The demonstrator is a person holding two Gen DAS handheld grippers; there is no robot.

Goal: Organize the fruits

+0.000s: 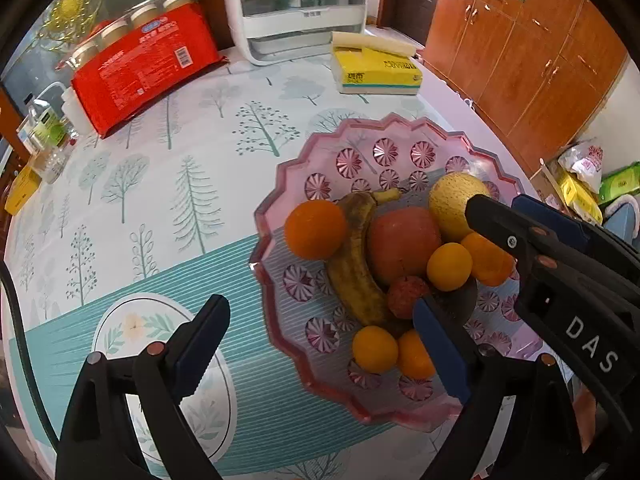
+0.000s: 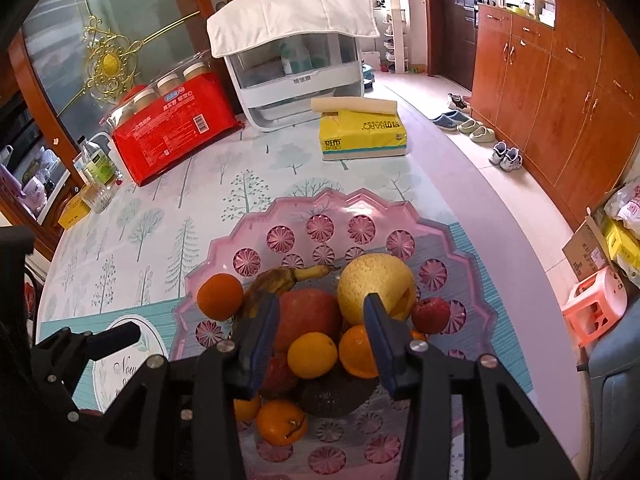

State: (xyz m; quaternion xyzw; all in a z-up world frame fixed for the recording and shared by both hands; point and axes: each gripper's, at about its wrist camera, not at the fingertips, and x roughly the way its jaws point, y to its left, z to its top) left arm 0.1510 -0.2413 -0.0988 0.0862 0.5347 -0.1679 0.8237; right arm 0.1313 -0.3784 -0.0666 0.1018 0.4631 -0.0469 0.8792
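Here the scalloped pink translucent plastic fruit tray (image 2: 362, 204) sits on the tree-printed tablecloth (image 1: 168, 184), piled with fruit. One browned yellow banana (image 1: 352, 264) curves beside one large red apple (image 1: 402, 242), and one pale yellow pear (image 2: 374, 288) leans behind them. One small red fruit (image 2: 431, 314) lies at the pear's right in the right wrist view. Round orange citrus fruits number at least five: one at the tray's left (image 1: 315, 229) and others clustered near the front, some partly hidden. A dark fruit (image 2: 336, 396) lies low in the pile.

The right gripper (image 2: 320, 346) hangs spread apart over the pile, clasping nothing. The left gripper (image 1: 320, 340) is likewise spread wide and empty, one finger over the tray, the other over the tablecloth.

Farther back stand one red snack package (image 1: 144, 68), one yellow tissue pack (image 1: 378, 72) and one white covered appliance (image 2: 296, 80).
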